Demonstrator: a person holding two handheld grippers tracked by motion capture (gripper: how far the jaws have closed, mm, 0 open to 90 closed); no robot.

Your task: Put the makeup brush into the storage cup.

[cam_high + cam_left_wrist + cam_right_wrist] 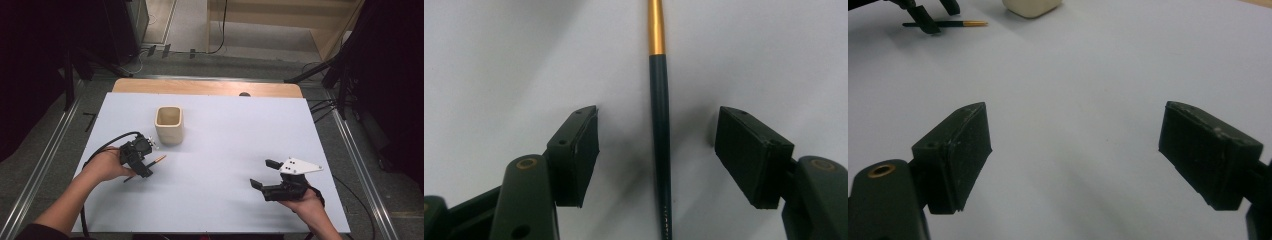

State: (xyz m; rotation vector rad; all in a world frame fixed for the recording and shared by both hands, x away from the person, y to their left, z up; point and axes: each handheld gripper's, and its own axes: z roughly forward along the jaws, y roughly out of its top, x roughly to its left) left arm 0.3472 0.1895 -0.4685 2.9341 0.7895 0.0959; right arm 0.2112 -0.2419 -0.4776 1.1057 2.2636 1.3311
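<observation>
Black jaws, two tools, one per hand. Right tool (264, 174) nearest, held low at the right of the tabletop (225, 165), grey three-cornered plate on top, jaws spread wide, released, bare white surface between them in the right gripper view. Left tool (658, 150) at the left of the tabletop, cable trailing back along the forearm. Its jaws stand apart on either side of the brush handle with a clear gap on both sides, pads not pressing, so not clenched.

One brush (660, 150) lies flat on the tabletop, running straight between the left tool's jaws in the left gripper view. Look: slim dark handle, blackish-green, slightly swollen in the middle, then a shiny gold metal sleeve toward the far end. Tip runs out of that view. Faint tiny print low on the handle, too small to read. In the high view the brush (159, 160) pokes out of the left tool on a slant toward the cup, gold end leading.

One cup (169, 125) farther back, cream, squarish with rounded corners, upright, open top, near the brush but apart from it. No label seen.

Tabletop has a white covering; a bare wood strip shows along its far edge.
</observation>
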